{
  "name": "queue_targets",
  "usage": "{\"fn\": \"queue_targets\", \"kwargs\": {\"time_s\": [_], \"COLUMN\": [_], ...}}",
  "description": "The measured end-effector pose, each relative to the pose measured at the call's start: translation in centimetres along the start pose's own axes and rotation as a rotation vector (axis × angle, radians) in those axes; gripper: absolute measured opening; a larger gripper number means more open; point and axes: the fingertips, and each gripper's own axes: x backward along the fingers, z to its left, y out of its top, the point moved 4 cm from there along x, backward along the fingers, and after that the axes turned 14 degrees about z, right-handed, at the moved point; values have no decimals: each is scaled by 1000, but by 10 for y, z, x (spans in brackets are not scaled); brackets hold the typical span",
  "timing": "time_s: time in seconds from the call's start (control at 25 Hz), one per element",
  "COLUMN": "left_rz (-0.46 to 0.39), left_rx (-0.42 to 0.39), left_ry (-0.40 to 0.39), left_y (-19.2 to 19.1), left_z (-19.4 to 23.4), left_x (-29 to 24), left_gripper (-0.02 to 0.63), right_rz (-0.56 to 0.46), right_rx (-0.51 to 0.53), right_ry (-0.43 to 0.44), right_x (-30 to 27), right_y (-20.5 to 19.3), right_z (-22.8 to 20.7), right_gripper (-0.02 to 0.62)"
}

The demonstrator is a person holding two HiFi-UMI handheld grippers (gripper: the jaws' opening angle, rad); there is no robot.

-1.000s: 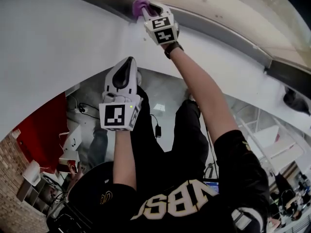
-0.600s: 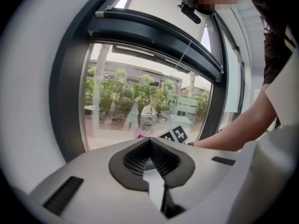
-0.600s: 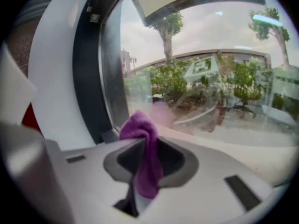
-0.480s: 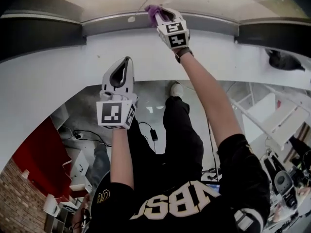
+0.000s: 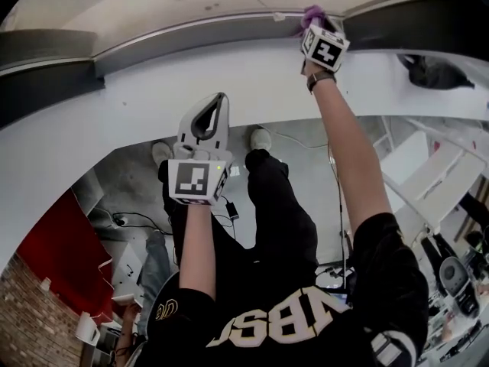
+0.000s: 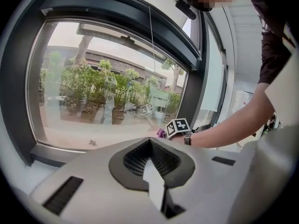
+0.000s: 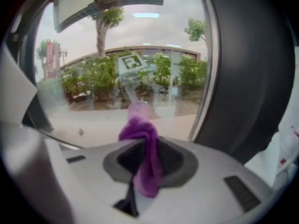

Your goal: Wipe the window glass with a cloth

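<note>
A bunched purple cloth (image 7: 142,148) is clamped in my right gripper (image 7: 141,143), which is shut on it. The cloth's tip presses on the window glass (image 7: 117,78) low down, close to the dark right frame (image 7: 247,78). In the head view the right gripper (image 5: 315,21) is stretched out at the top with the cloth (image 5: 312,12) against the pane. My left gripper (image 5: 219,99) hangs back from the window, shut and holding nothing. In its own view the left gripper (image 6: 150,140) faces the glass (image 6: 93,78), with the right gripper's marker cube (image 6: 177,126) and the cloth (image 6: 161,133) beyond it.
A dark frame (image 6: 196,55) surrounds the pane, with a white sill (image 5: 153,90) below it. A small speck (image 6: 92,143) sits at the bottom of the glass. A black handle (image 5: 428,71) is on the frame at the right. Cables (image 5: 229,205) lie on the floor by my feet.
My right gripper has slid the cloth rightward along the bottom of the glass, from the left frame to near the right frame. The left gripper stayed shut and shifted slightly right.
</note>
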Motion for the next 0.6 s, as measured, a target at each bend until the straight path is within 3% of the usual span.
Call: {"fn": "queue_targets", "kwargs": {"time_s": [0.16, 0.28, 0.4, 0.6], "left_rz": [-4, -21, -38, -46], "left_rx": [14, 35, 51, 86], "left_ry": [1, 21, 56, 134], "left_y": [-2, -2, 1, -1], "left_z": [-5, 3, 27, 89], "left_x": [6, 21, 47, 102], "left_gripper": [23, 23, 23, 23], "right_rz": [16, 31, 64, 89], "right_rx": [-48, -58, 63, 320], "right_ry": [-34, 31, 172, 430], "right_x": [3, 16, 33, 58], "right_y": [1, -17, -42, -69], "right_z": [-23, 6, 88, 272], "right_gripper": [87, 87, 87, 87]}}
